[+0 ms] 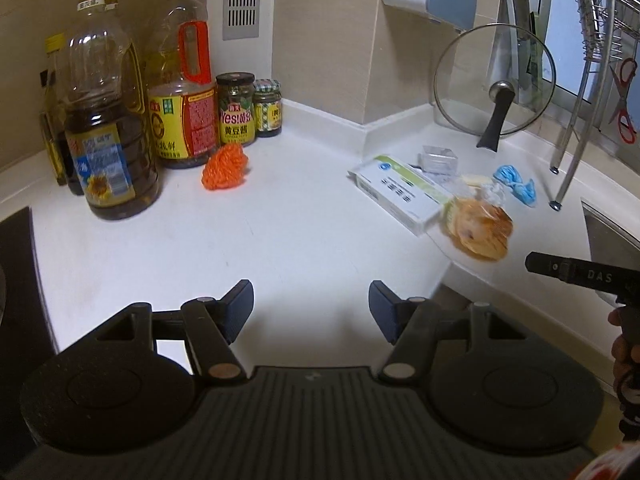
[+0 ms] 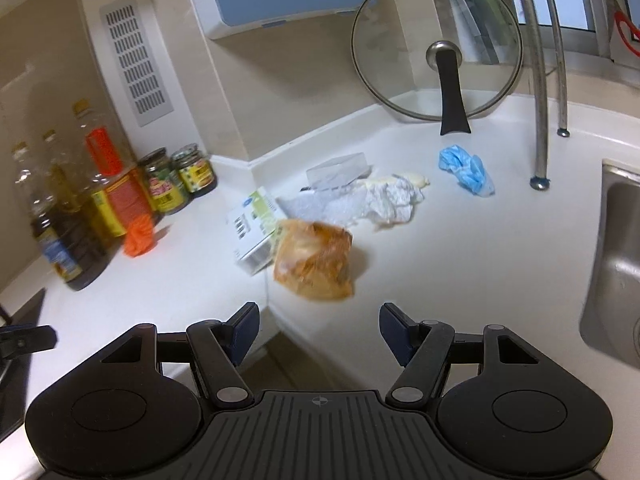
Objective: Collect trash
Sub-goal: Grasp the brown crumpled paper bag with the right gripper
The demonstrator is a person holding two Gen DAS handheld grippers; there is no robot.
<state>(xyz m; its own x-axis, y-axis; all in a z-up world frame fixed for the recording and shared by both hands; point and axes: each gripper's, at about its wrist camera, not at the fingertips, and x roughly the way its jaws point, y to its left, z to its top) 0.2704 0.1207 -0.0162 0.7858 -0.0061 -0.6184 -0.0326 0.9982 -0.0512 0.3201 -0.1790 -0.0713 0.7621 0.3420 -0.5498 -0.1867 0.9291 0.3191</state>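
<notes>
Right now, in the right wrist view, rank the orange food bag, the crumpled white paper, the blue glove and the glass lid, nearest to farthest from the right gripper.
1. Orange food bag, just ahead of the right gripper.
2. Crumpled white paper, behind the bag, mid-counter.
3. Blue glove, farther back, to the right.
4. Glass lid, propped upright at the back.

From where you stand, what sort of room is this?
A home kitchen, most likely. Cooking oil bottles and sauce jars stand on a white counter, a glass pot lid leans on the wall, and a steel sink sits at the right.
</notes>
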